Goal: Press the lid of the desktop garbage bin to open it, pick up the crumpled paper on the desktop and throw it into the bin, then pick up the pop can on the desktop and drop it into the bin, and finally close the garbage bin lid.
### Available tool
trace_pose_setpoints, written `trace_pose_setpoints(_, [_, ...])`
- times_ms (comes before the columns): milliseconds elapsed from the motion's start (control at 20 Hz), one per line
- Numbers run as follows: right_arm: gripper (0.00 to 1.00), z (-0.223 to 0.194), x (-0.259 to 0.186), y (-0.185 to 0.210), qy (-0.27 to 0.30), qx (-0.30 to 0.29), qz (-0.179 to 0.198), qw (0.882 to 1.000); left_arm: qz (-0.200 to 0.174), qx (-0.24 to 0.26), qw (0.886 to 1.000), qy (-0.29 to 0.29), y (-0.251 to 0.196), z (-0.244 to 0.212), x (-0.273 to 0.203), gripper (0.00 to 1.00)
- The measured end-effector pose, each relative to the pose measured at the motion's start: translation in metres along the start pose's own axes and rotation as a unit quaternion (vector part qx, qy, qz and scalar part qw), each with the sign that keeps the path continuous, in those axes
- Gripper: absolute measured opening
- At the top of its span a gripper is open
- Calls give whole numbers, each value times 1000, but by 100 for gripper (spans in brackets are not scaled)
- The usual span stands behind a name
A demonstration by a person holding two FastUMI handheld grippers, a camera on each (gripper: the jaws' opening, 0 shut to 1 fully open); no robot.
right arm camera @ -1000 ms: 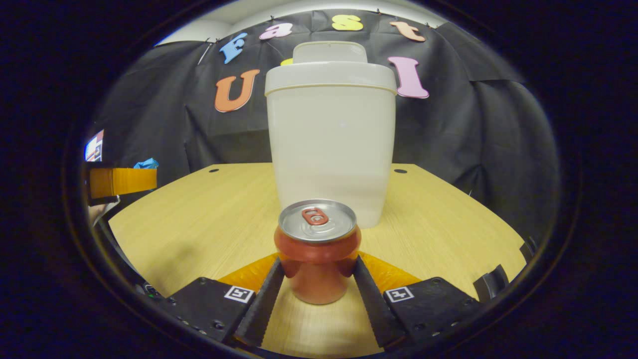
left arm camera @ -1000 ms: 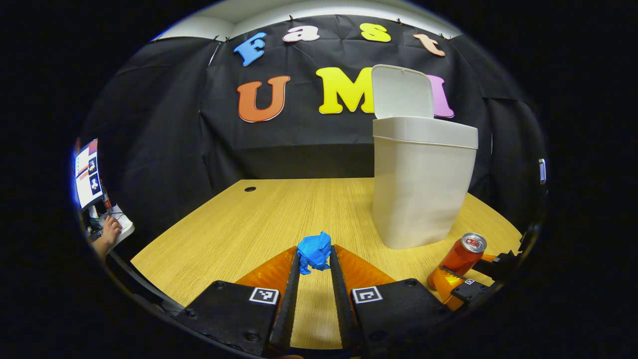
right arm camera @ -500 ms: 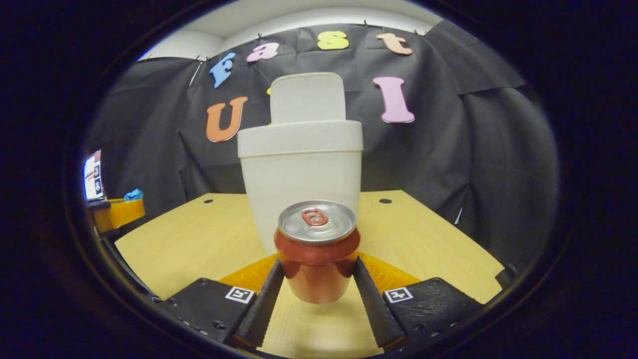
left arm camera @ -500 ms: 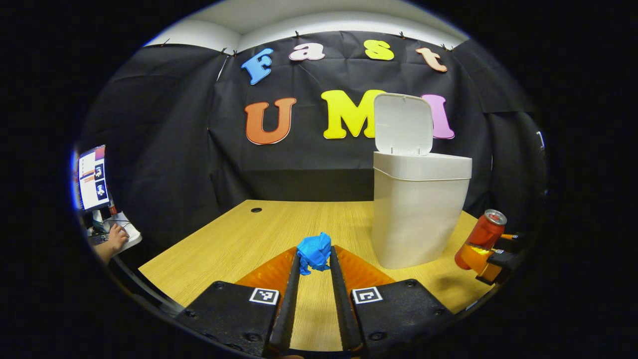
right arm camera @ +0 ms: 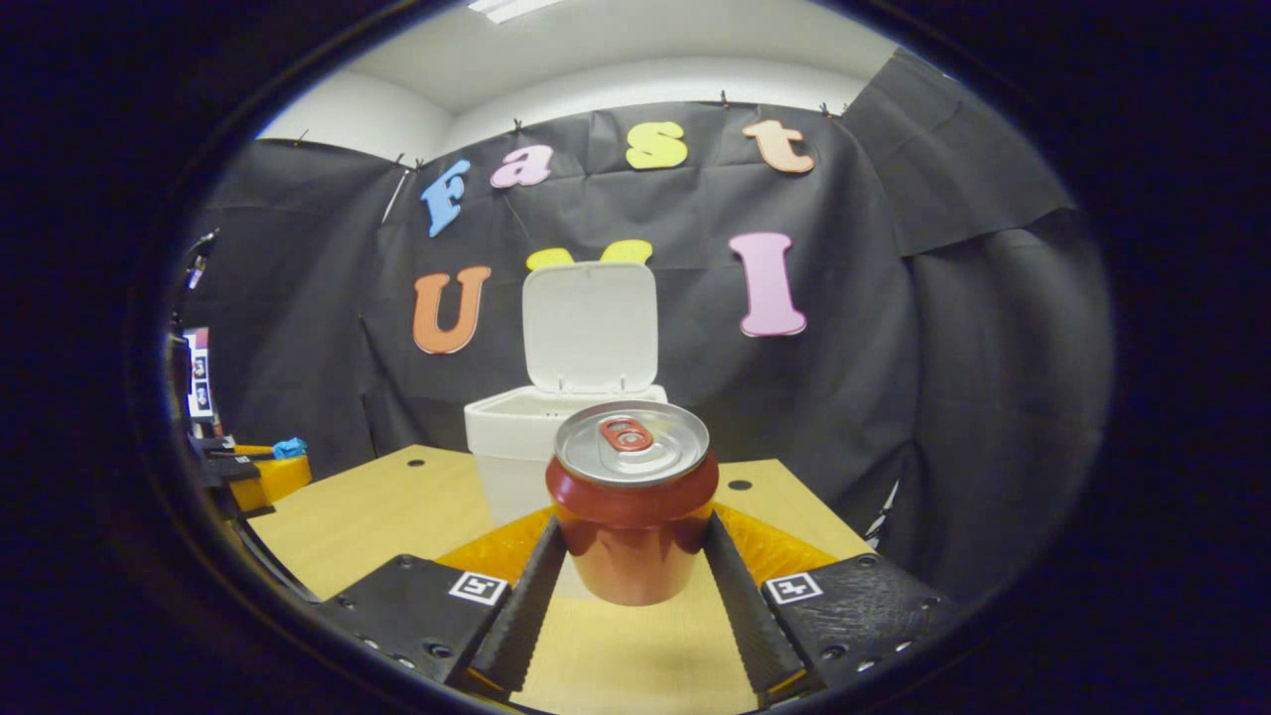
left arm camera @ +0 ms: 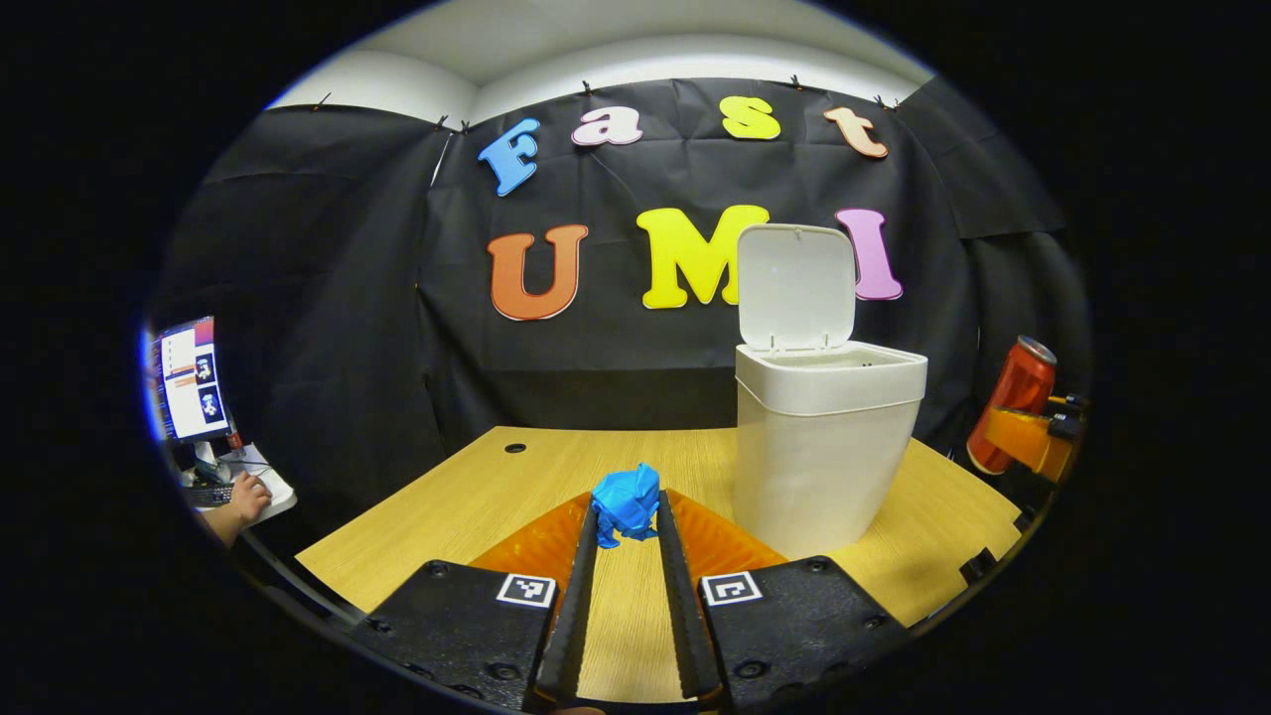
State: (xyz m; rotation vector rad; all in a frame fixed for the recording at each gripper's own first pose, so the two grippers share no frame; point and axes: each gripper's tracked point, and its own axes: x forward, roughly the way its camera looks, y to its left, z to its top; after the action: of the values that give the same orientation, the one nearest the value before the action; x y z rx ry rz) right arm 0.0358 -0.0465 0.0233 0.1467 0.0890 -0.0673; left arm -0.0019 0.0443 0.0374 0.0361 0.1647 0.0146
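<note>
A blue crumpled paper (left arm camera: 627,502) is pinched between the tips of my left gripper (left arm camera: 628,526), held above the wooden desk (left arm camera: 477,497). The white bin (left arm camera: 822,447) stands to the right of it with its lid (left arm camera: 795,286) swung up. My right gripper (right arm camera: 634,556) is shut on a red pop can (right arm camera: 634,511), lifted off the desk in front of the bin (right arm camera: 506,447). In the left gripper view the pop can (left arm camera: 1011,402) hangs in the air right of the bin. In the right gripper view the left gripper (right arm camera: 260,467) with the crumpled paper (right arm camera: 289,448) is at the far left.
A monitor (left arm camera: 189,377) and a person's hand (left arm camera: 243,497) on a keyboard sit beyond the desk's left edge. Two cable holes (right arm camera: 740,486) mark the desk's far side. Black cloth closes the back and sides.
Both grippers have risen with their loads. The bin now looks lower in both views, its open top visible. The can has gone up from desk level to beside the bin's rim.
</note>
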Motion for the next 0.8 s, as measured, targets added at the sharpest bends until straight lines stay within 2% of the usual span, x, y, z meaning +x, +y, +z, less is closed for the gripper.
trace_pose_setpoints(200, [79,21,-10,-16,-13,-24,-4,1000,14,10,1000,-13,-2,18,-5,39])
trace_pose_setpoints(400, [79,17,-12,-36,-6,-46,-14,999,34,24,998,-36,-1,37,-10,39])
trace_pose_setpoints(500, [79,17,-14,-29,-10,-52,6,999,35,20,998,-41,-8,45,-4,39])
trace_pose_setpoints(650, [79,13,-18,-8,-18,-34,56,998,32,18,997,-63,-25,72,6,39])
trace_pose_setpoints(700, [79,7,-20,-5,-16,-35,63,997,32,13,997,-71,-30,80,14,39])
trace_pose_setpoints(800, [79,4,-20,-11,-17,-50,47,997,23,-14,997,-75,-42,93,31,39])
